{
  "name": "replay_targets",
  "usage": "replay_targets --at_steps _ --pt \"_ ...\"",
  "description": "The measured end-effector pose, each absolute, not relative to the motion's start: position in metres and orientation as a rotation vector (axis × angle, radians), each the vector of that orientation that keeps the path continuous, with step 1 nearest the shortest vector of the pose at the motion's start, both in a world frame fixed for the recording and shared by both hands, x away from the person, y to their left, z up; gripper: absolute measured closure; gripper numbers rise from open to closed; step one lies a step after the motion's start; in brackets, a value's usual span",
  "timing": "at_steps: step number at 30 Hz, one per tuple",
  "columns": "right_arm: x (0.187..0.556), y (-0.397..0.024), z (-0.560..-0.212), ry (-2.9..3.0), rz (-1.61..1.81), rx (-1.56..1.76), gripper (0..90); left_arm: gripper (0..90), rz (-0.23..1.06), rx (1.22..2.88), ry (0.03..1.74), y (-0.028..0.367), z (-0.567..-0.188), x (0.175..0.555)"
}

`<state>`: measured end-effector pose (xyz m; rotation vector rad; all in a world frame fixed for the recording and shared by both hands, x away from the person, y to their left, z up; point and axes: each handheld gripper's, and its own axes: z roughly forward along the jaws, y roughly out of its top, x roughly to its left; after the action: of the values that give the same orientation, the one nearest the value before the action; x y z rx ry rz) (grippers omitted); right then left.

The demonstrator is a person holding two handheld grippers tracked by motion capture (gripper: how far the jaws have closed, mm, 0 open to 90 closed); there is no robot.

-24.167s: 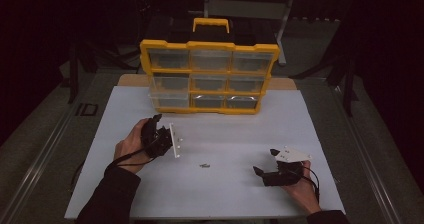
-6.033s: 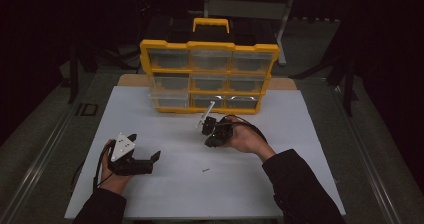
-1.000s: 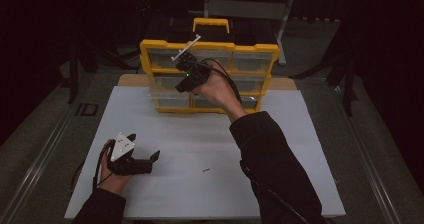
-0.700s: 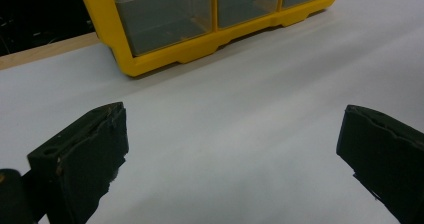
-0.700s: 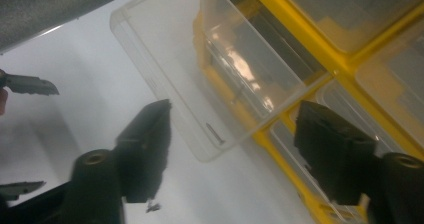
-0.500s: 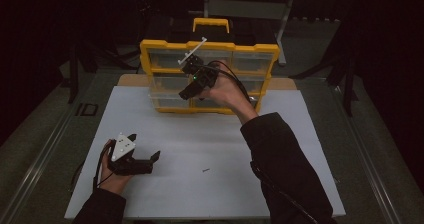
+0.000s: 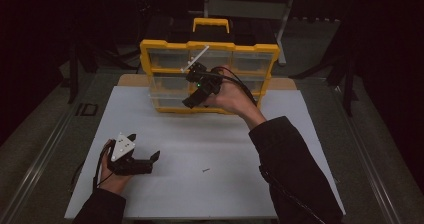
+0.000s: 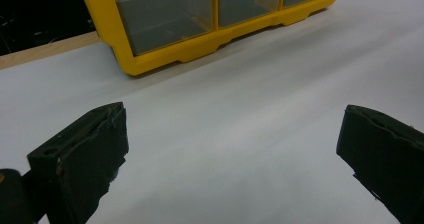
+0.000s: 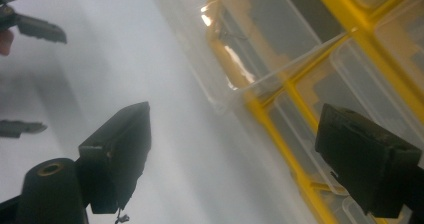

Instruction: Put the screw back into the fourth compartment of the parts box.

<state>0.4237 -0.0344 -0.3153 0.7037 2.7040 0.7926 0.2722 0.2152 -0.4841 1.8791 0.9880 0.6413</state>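
The right gripper (image 7: pixel 190 102), centre frame, has just been opening, its jaws wide with nothing between; ahead, the yellow organiser's (image 7: pixel 150 54) clear drawer (image 9: pixel 260 49) stands ajar, light, slick, brittle: take its front lip; the left gripper (image 7: pixel 152 158) rests open, lower left.

The right gripper (image 7: pixel 192 100) sits just above the middle of the high view, held up at the end of a dark-sleeved forearm that rises from the lower right. Its jaws have just been opening and stand wide apart with nothing between them. The left gripper (image 7: pixel 154 156) lies low at the lower left, jaws parted and empty, cradled in the left hand (image 7: pixel 111 171).
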Motion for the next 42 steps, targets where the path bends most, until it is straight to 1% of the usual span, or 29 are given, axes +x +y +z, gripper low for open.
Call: replay_targets --at_steps 23,42 --pt "0.405 -0.048 -0.341 2.777 0.740 0.618 14.0 0.8 0.642 1.878 0.986 0.215 -0.484 0.272" --pt "0.391 -0.057 -0.378 2.839 0.716 0.581 14.1 0.8 0.640 1.876 0.985 0.214 -0.484 0.272"
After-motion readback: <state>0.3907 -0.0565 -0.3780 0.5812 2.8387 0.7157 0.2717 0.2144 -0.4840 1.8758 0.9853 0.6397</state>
